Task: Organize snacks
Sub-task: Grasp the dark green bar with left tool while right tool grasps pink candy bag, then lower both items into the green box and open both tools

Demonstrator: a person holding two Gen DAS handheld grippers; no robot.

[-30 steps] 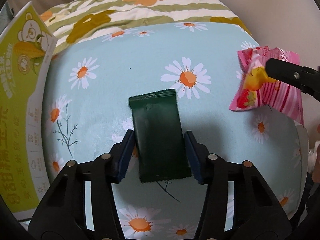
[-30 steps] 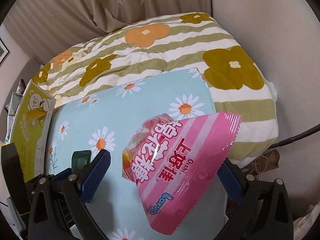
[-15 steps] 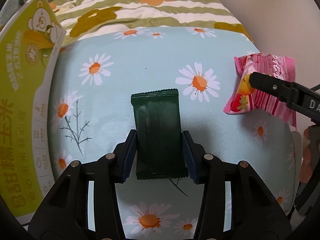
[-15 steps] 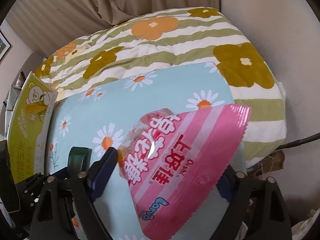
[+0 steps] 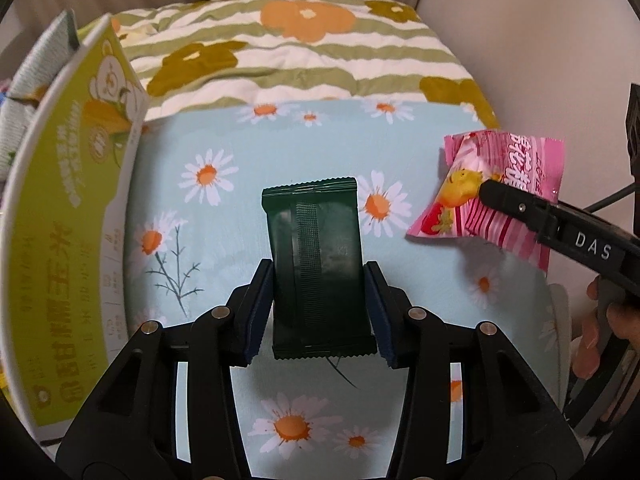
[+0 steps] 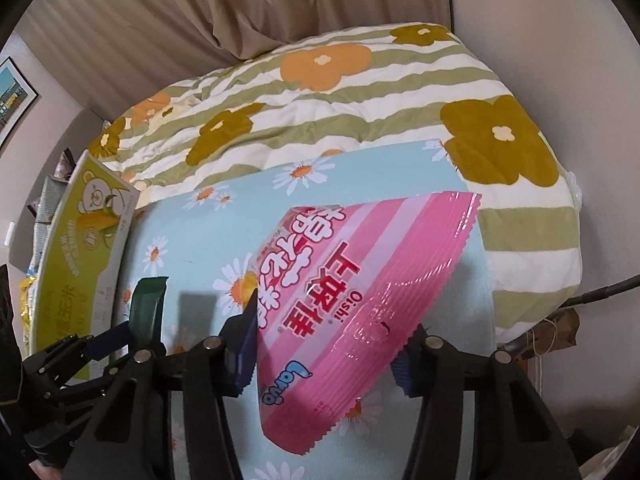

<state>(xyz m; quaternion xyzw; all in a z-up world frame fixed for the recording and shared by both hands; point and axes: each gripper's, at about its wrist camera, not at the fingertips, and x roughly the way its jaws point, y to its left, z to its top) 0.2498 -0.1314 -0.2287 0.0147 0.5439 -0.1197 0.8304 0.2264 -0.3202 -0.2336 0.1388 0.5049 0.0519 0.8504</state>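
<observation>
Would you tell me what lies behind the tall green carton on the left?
Behind the green carton a few crumpled packets poke out, grey and yellow. The carton covers most of them, so their number and kind cannot be told.

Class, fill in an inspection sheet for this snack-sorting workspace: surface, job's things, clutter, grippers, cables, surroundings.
Surface: light blue daisy cloth, with a striped floral quilt behind it.
Job's things: dark green packet and pink snack bag, both held above the cloth; green corn box stands at the left edge.
Clutter: more packets behind the box, too unclear to name.
Grippers: left gripper shut on the dark green packet; right gripper shut on the pink snack bag.
Cables: black cable at the right.
Surroundings: beige curtain, pale wall, framed picture.
</observation>
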